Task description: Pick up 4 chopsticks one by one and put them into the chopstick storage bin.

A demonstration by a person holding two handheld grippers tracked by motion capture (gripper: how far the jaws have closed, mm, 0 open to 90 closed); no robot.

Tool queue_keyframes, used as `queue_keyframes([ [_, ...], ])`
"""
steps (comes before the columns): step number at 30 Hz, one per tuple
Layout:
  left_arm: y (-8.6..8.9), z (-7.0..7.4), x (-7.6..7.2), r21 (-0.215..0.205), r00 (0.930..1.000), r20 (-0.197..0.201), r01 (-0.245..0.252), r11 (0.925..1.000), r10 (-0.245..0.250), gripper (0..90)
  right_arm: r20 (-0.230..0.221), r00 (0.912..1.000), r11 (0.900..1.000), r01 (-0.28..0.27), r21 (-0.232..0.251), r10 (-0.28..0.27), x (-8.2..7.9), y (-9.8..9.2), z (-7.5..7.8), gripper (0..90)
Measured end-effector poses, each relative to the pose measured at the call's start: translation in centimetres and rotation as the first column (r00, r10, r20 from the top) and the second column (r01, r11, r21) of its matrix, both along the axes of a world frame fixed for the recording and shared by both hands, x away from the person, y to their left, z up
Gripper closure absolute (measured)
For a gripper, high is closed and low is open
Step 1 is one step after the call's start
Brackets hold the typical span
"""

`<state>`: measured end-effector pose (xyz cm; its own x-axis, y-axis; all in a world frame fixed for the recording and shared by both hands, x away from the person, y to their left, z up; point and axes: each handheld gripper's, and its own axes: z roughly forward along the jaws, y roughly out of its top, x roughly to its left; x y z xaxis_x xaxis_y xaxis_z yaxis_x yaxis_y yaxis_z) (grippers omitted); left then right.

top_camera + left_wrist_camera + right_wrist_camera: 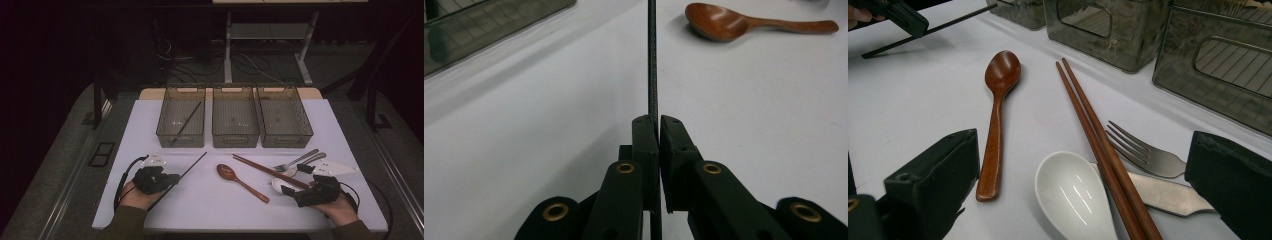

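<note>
One black chopstick (652,60), unmarked.

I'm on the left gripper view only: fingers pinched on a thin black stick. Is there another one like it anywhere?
Observer: Yes, a second black chopstick lies slanted in the left bin, seen from the high view.
Operator: What is my right gripper doing?
Observer: The right gripper is open, its fingers either side of a white spoon.
Operator: Anything lying on that spoon?
Observer: A pair of brown chopsticks crosses its edge, with a metal fork just beside them.
</note>
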<state>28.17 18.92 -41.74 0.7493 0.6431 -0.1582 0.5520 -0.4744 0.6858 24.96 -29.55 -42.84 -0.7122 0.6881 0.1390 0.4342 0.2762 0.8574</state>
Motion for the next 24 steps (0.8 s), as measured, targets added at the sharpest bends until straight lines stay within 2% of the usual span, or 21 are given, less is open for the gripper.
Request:
queue_keyframes([
  [6, 0.0, 0.5, 0.2, -0.023, 0.9999, 0.014, -0.005, 0.9997, 0.005, 85.8, -0.002, 1.0, 1.0, 0.0, 0.002, 0.0, 0.0, 0.0, 0.0, 1.4],
  [16, -0.2, 2.0, 0.7, -0.071, 0.9976, 0.068, -0.004, 0.9975, 0.009, 85.8, -0.007, 1.0, 1.0, 0.001, 0.001, -0.001, 0.0, 0.1, 0.0, 1.4],
  [24, -0.5, 3.4, 0.9, -0.119, 0.9931, 0.117, 0.005, 0.9928, 0.009, 85.8, -0.005, 1.0, 1.0, 0.002, 0.001, -0.002, 0.1, 0.0, -0.1, 1.4],
])
